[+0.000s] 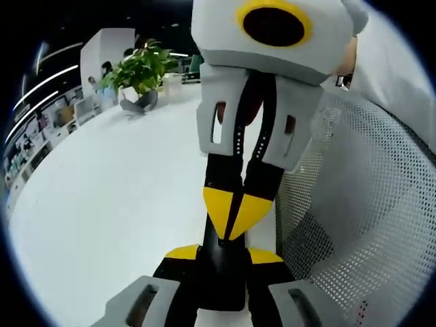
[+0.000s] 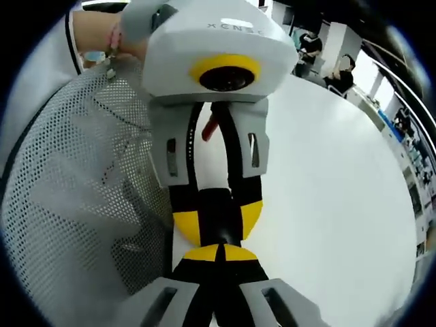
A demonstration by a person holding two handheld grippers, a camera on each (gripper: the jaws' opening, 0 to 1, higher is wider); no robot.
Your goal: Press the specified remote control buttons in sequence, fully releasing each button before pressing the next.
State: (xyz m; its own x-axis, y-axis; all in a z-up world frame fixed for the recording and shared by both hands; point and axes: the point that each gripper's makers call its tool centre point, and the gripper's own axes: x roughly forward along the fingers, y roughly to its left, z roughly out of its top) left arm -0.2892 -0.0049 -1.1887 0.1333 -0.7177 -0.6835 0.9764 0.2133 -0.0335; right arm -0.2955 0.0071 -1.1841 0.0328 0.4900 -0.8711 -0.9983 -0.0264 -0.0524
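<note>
A slim black remote control stands clamped between the yellow-padded jaws of my left gripper, which is shut on it. My right gripper comes down from above, its jaws shut. Its yellow tips meet the remote's upper end. In the right gripper view, my right gripper points its shut tips at the remote. The left gripper holds that remote from the opposite side. The remote's buttons are hidden behind the tips. Both grippers hang over a white table.
A white mesh chair back stands close beside the grippers, and appears again in the right gripper view. A potted green plant sits at the table's far edge. People and shelves are in the background. A person's hand holds the left gripper.
</note>
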